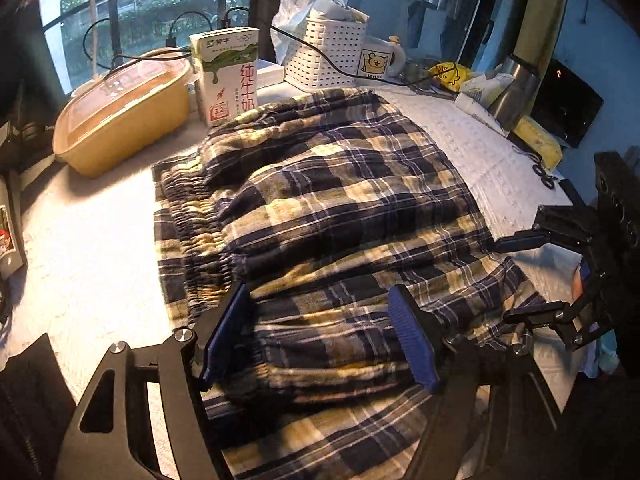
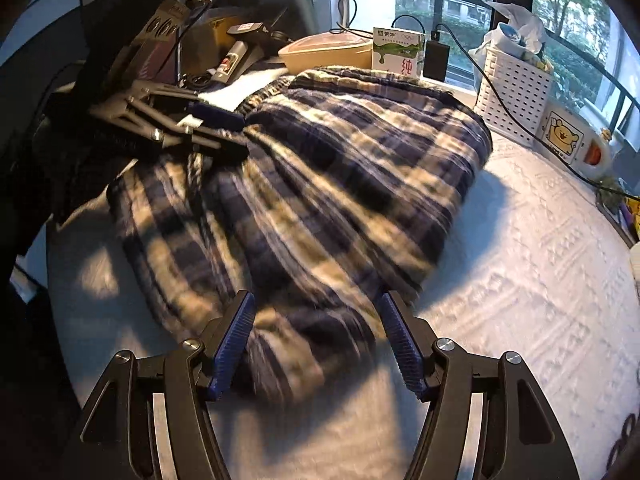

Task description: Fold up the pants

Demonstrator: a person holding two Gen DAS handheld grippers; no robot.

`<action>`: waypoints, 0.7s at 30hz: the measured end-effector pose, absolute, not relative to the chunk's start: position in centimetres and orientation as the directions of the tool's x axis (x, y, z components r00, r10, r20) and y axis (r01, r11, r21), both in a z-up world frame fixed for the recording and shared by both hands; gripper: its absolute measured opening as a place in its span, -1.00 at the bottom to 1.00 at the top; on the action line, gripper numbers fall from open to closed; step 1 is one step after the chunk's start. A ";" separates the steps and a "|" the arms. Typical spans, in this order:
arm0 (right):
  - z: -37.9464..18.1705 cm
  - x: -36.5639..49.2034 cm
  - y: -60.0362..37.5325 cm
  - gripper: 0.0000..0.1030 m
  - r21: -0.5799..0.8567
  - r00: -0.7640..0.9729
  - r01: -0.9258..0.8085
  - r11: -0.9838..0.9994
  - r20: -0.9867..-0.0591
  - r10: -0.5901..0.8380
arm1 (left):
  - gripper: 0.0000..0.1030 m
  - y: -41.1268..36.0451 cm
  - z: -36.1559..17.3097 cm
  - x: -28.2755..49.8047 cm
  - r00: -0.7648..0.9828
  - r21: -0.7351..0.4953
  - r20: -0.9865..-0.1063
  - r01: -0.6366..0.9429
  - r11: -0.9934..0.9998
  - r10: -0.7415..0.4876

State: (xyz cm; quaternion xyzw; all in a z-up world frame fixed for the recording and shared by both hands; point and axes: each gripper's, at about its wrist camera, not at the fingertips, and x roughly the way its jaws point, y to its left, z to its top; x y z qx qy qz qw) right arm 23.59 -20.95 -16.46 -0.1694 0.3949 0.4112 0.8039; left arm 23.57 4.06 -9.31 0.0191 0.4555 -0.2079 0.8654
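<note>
Both pairs of jaws stand apart over the plaid pants (image 1: 328, 200), which lie folded in a rumpled heap on a white textured cloth (image 1: 472, 160) covering the table. From the left wrist camera, the left gripper (image 1: 320, 344) hovers with its blue ribbed pads (image 1: 412, 340) spread wide on either side of the gathered elastic waistband (image 1: 200, 232), the fabric passing between them with no sign that they pinch it. From the right wrist camera, the right gripper (image 2: 316, 344) has its jaws held apart as well, straddling a blurred fold at the near edge of the pants (image 2: 304, 184) without pressing on it; the same gripper shows at the right edge of the left view. The left gripper (image 2: 224, 128) reaches in from the left of the right view and touches the far side of the heap. Behind the pants stand a tan lidded container (image 1: 120, 120), a milk carton (image 1: 228, 76), a white perforated basket (image 1: 332, 52) stuffed with paper, and a mug (image 1: 380, 60) printed with a yellow cartoon bear, with a window and railing beyond.
</note>
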 end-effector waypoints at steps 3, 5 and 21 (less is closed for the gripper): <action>-16.5 23.0 -22.3 0.37 0.060 0.330 -0.799 0.599 -0.789 0.519 | 0.41 5.3 -8.8 23.4 0.517 -0.121 -0.805 0.337 0.934 -0.291; -16.5 22.9 -22.8 0.38 0.059 0.317 -0.804 0.591 -0.799 0.511 | 0.41 6.4 -8.8 23.6 0.535 -0.057 -0.820 0.276 0.959 -0.203; -14.2 22.1 -16.4 0.38 0.035 0.302 -0.855 0.517 -0.777 0.553 | 0.42 9.5 -7.7 23.7 0.570 -0.040 -0.813 0.151 0.988 -0.121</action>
